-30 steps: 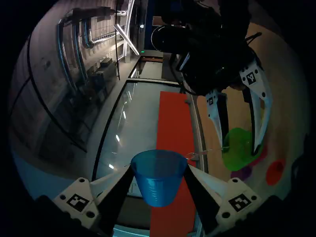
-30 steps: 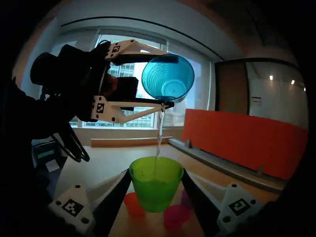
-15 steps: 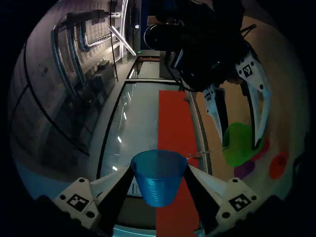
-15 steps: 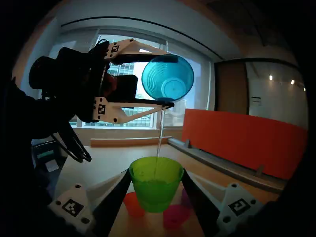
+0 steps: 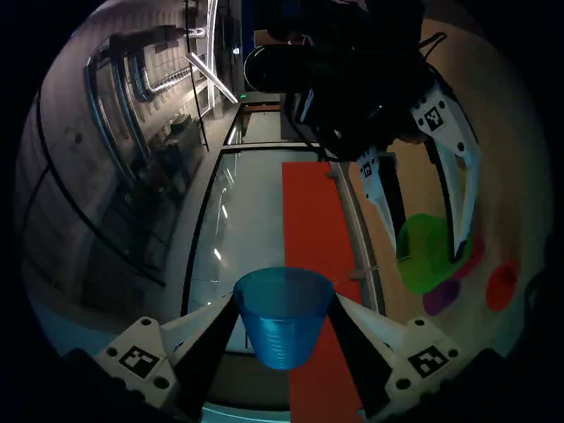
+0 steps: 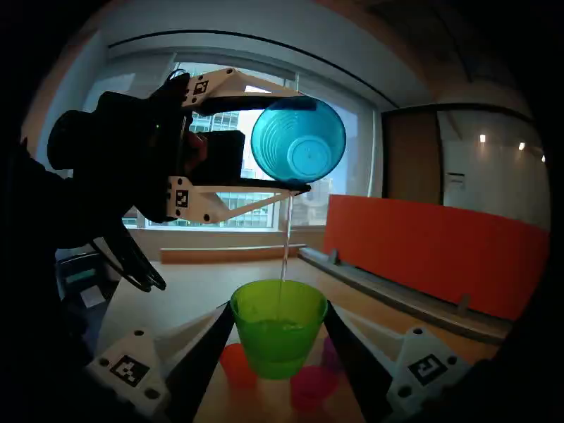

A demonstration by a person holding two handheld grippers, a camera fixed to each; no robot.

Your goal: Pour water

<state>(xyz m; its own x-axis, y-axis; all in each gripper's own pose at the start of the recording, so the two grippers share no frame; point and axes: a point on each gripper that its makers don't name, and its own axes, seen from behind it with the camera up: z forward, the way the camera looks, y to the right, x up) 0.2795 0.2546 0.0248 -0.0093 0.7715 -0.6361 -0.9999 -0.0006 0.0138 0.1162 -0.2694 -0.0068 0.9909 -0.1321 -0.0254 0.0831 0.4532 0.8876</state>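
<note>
Wooden table (image 6: 190, 292) — red cup (image 6: 235, 361), pink cup (image 6: 312, 386).

Left gripper (image 5: 284, 309), rolled sideways, clamps a blue cup (image 5: 284, 330) above the level right gripper (image 6: 278, 310), which clamps a green cup (image 6: 278, 337).

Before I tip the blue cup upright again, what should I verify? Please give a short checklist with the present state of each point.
1. Left gripper grips the blue cup on both sides: ok.
2. Right gripper grips the green cup on both sides: ok.
3. The stream falls inside the green cup's rim, not over its wall: ok.
4. Water level in the green cup is below the rim: ok.
5. Blue cup is empty: cannot tell; a thin stream runs from its lip.
6. Spot under the green cup is free: cannot tell; a red cup and a pink cup stand close below it.
</note>
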